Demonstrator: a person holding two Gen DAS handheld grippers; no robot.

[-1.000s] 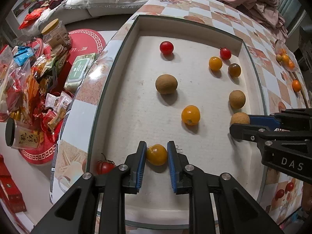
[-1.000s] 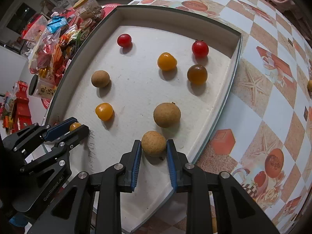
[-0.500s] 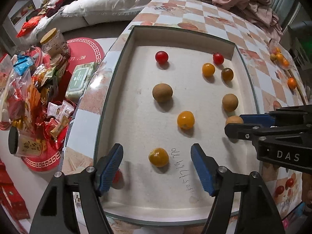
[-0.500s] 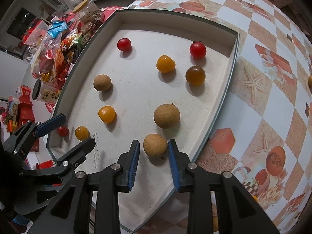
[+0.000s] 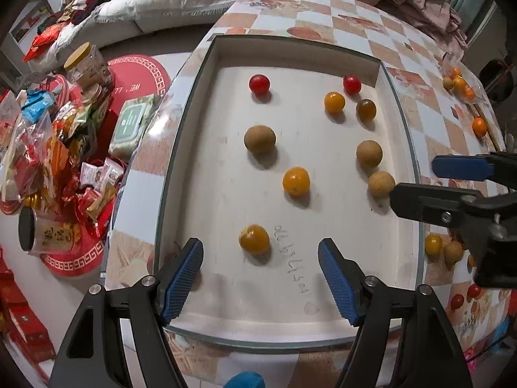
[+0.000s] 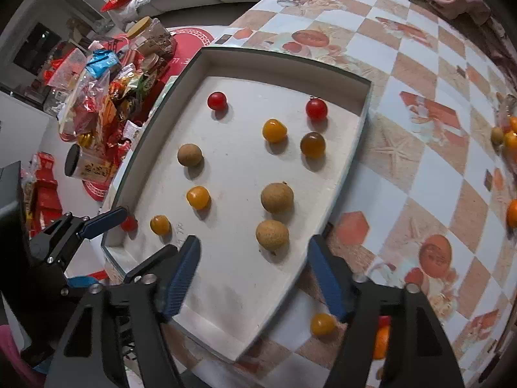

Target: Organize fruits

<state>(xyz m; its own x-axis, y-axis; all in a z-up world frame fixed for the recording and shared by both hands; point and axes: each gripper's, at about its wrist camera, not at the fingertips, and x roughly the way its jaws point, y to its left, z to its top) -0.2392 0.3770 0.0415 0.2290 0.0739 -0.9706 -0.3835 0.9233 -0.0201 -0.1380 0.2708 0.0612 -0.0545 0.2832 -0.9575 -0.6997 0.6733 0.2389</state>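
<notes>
A white tray (image 5: 342,310) (image 6: 226,310) holds several small fruits: red, orange and dark tomatoes and brown longans. My left gripper (image 5: 260,283) is open and empty, drawn back from an orange tomato (image 5: 254,239) that lies on the tray near its front edge. My right gripper (image 6: 253,278) is open and empty, just behind a brown longan (image 6: 272,235) resting by the tray's right wall. A second longan (image 6: 277,197) sits beside it. Each gripper shows in the other's view, the right one (image 5: 452,181) and the left one (image 6: 106,223).
More loose fruits lie on the checkered tablecloth (image 6: 420,148) to the right of the tray, one orange tomato (image 6: 322,324) near my right fingers. A red tomato (image 6: 129,223) lies outside the tray's left wall. Snack packets and jars (image 5: 58,148) crowd the floor at left.
Both grippers have opened and pulled back. The left one let go of the orange tomato, the right one let go of the brown longan; both fruits stay on the tray.
</notes>
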